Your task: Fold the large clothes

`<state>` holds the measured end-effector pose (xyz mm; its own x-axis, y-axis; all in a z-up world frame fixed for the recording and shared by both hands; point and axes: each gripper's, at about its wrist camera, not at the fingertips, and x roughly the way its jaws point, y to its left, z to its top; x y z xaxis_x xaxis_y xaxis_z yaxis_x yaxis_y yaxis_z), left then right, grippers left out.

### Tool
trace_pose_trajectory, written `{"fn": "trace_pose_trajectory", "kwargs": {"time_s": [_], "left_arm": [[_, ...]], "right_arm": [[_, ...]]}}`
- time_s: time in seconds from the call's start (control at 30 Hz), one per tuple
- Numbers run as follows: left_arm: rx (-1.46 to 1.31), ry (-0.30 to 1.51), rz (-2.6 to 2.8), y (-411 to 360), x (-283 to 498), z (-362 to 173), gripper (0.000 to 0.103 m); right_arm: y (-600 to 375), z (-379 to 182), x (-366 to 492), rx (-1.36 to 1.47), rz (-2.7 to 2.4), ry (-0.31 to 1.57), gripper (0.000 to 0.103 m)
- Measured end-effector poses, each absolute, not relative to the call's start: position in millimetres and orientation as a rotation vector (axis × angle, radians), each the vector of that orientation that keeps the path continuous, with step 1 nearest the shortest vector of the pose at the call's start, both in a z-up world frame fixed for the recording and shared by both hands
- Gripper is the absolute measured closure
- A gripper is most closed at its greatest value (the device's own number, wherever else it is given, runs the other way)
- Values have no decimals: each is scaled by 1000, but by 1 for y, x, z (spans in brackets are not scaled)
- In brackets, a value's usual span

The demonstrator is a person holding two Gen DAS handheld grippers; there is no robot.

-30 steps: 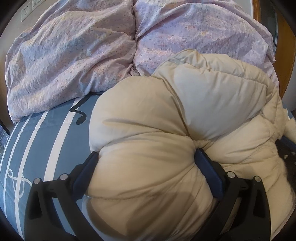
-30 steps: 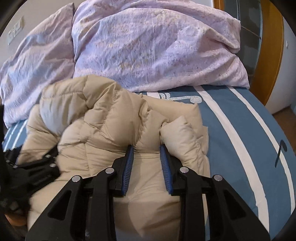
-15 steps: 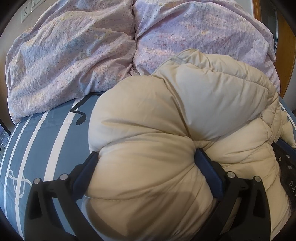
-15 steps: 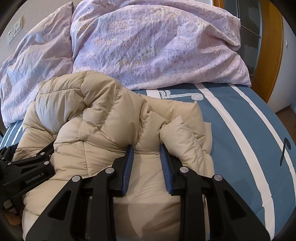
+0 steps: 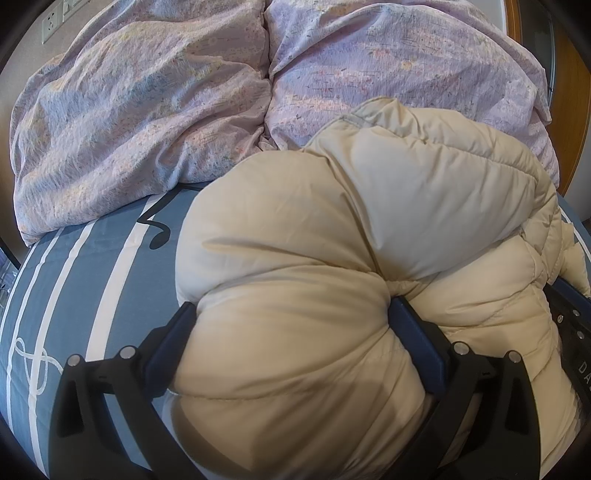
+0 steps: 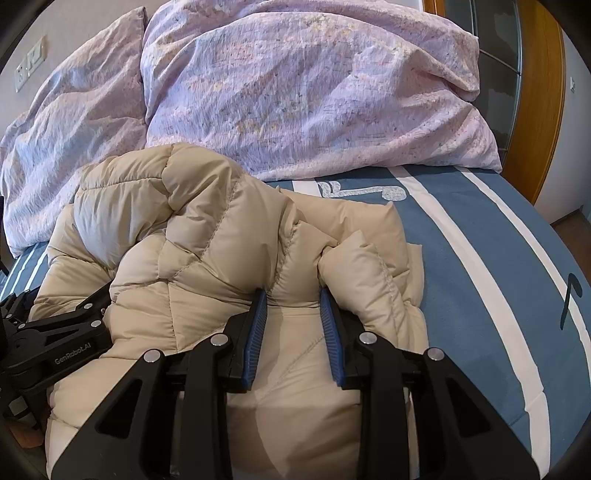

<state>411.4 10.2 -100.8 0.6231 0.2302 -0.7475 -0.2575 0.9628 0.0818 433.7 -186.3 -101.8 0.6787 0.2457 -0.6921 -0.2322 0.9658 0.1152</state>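
Note:
A puffy beige down jacket point(image 5: 332, 240) lies bunched on the blue striped bed sheet point(image 5: 92, 277). My left gripper point(image 5: 291, 306) is shut on a thick roll of the jacket, which bulges out between its dark blue pads. In the right wrist view the same jacket point(image 6: 207, 236) spreads left of centre. My right gripper point(image 6: 293, 293) is shut on a narrower fold of it near the jacket's right edge. The left gripper's black frame point(image 6: 55, 347) shows at the lower left, its fingertips buried in the padding.
A crumpled lilac duvet point(image 6: 314, 92) is heaped across the far side of the bed, just behind the jacket. Bare sheet point(image 6: 480, 258) stretches to the right of the jacket. A wooden door frame point(image 6: 535, 110) stands at the far right, and a wall socket point(image 5: 51, 20) at top left.
The jacket's bulk between the two grippers has shifted a little. The left gripper, blurred a second ago in the right wrist view, is now still. Both grips look unchanged.

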Motion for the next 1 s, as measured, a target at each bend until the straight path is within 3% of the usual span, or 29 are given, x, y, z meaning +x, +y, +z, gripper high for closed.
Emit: {"fn": "trace_pose_trajectory", "kwargs": {"time_s": [1.0], "left_arm": [[-19,853,292,11,411,-101,2]], "right_arm": [[-185,-102,436,24,276,794,72]]}}
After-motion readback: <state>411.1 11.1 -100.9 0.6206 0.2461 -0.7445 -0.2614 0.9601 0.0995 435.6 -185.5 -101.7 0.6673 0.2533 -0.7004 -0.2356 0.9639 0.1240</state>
